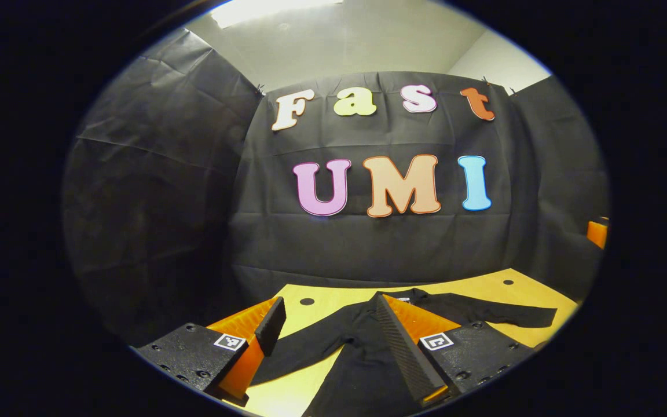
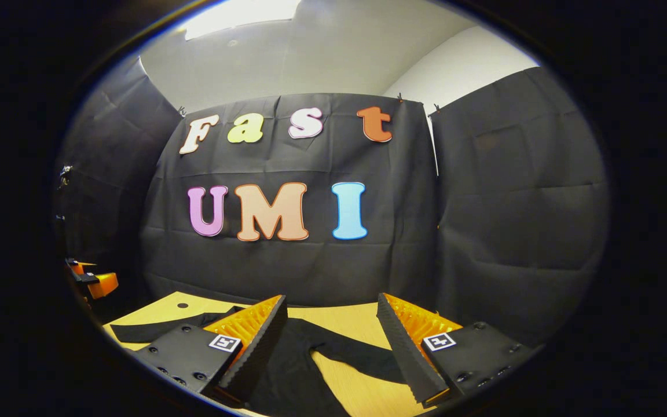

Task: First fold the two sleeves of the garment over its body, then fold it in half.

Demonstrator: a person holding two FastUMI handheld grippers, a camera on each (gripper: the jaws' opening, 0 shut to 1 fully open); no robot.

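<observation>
Item one: a black long-sleeved fabric garment [image 1: 362, 353], which we find lying flat on a pale yellow wooden tabletop [image 1: 519, 289] with small dark round holes in it. In the left gripper view we see its collar end toward the far edge of the table, one sleeve [image 1: 501, 315] stretched out straight toward the right, and the other sleeve [image 1: 299, 353] running down and left toward the near edge. In the right gripper view we record the same garment [image 2: 293, 370] spread between the fingers, one sleeve [image 2: 356, 353] angling right across bare wood and the other sleeve [image 2: 160, 329] reaching left.

Item two: the left gripper [image 1: 333, 341], with orange ribbed fingers faced in black pads and black plates bearing square markers. We note its jaws spread wide apart, gripping nothing, held above the garment; its right finger [image 1: 403, 347] appears over the garment's body and its left finger [image 1: 267, 327] over the left sleeve and wood. We cannot tell whether either tip touches the cloth.

Item three: the right gripper [image 2: 327, 347], of the same make, jaws likewise spread wide and holding nothing, poised over the garment.

Item four: a small orange part [image 2: 99, 284] at the left edge of the right gripper view, which we cannot identify further.

Item five: black cloth booth walls [image 1: 154, 202] behind the table.
</observation>
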